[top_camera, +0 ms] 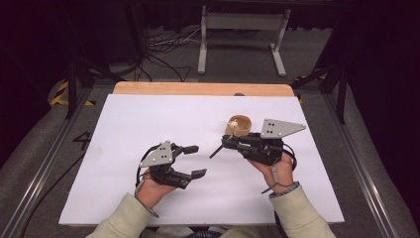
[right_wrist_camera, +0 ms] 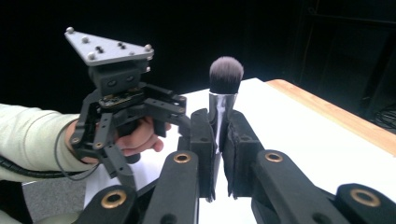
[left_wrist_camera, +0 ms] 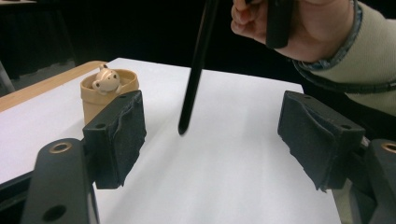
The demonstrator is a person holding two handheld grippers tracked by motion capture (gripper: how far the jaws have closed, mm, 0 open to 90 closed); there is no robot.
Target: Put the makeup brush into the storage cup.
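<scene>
this looks like a lab or recording studio, not a home. a white board (top_camera: 148, 148) lies on a wooden table top (top_camera: 198, 89) set inside a metal rail frame (top_camera: 44, 168). black cables (top_camera: 163, 49) sprawl over the grey carpeted floor (top_camera: 237, 79) behind it, beside a grey metal stand (top_camera: 242, 29). dark curtains or walls close the space all around.

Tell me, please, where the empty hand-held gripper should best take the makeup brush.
Probably the bare lower handle of the makeup brush, approached from the side: it hangs steeply with its free tip above the table, while the right hand-held gripper clamps the ferrule.
</scene>
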